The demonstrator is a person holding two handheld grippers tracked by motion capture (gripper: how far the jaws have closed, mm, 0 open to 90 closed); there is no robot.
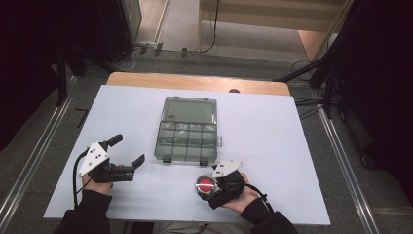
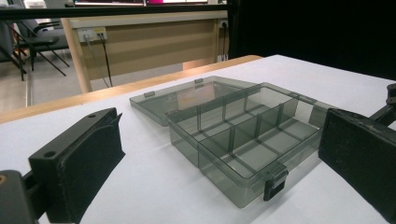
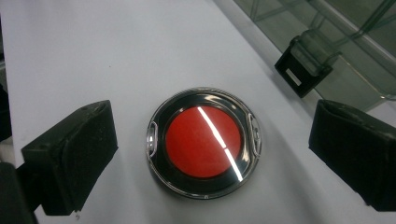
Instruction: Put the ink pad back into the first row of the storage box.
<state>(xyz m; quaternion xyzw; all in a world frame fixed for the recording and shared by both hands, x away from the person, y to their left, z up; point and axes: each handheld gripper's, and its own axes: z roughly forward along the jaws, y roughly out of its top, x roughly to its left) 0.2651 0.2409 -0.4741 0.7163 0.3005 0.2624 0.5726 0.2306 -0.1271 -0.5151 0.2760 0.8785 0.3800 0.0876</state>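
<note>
right gripper (image 3: 212, 154): jaws wide, straddling the round red-lidded case (image 3: 204, 142), pads clear of it
case: on white table (image 1: 292, 146), just in front of open compartment box (image 1: 187, 129)
left gripper (image 1: 130, 150): jaws wide, empty

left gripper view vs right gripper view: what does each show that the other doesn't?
Left gripper view alone: the organizer box's divided compartments and flat-open lid, the wooden table edge, a desk behind. Its jaws stand wide apart with nothing between them.

Right gripper view alone: the round red-centred case lying on the sheet between open jaws, which stand clear of it.

Shared: the white table sheet, one of the box's front latches and its clear front wall.
</note>
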